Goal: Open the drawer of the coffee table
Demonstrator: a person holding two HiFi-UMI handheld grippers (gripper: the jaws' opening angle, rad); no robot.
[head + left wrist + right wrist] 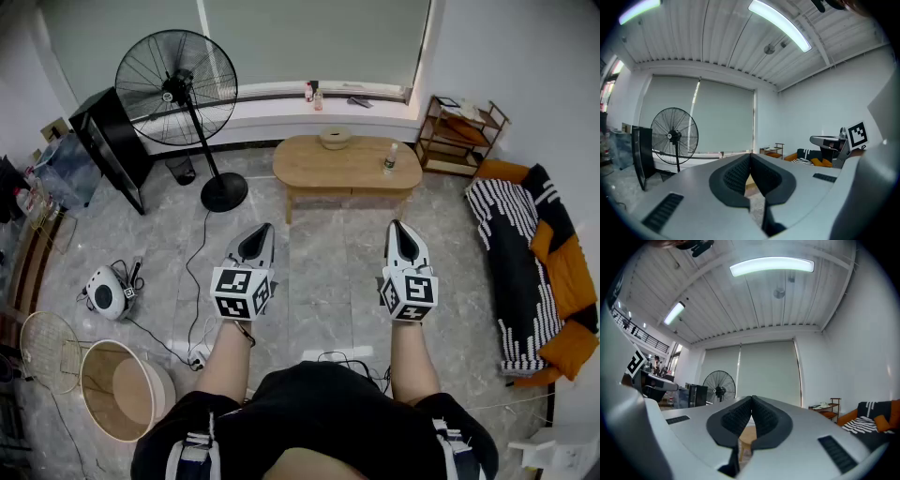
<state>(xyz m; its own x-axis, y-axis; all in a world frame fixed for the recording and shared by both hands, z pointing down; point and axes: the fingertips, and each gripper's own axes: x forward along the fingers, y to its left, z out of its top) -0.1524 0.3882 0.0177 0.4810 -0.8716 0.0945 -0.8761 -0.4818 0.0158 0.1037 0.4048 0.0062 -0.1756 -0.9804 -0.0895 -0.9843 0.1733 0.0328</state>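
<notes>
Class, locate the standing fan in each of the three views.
Head view: standing fan at upper left, on the floor.
Left gripper view: left side, mid-height.
Right gripper view: left of centre, below mid-height.
Shared landmark: wooden shelf, to the right in all three.

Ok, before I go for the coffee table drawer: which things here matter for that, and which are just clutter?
For the job: coffee table; left gripper and right gripper, both shut, empty, well short of the table.
Lying about: standing fan; bowl and bottle on the tabletop; corner shelf; sofa; round bin.
</notes>
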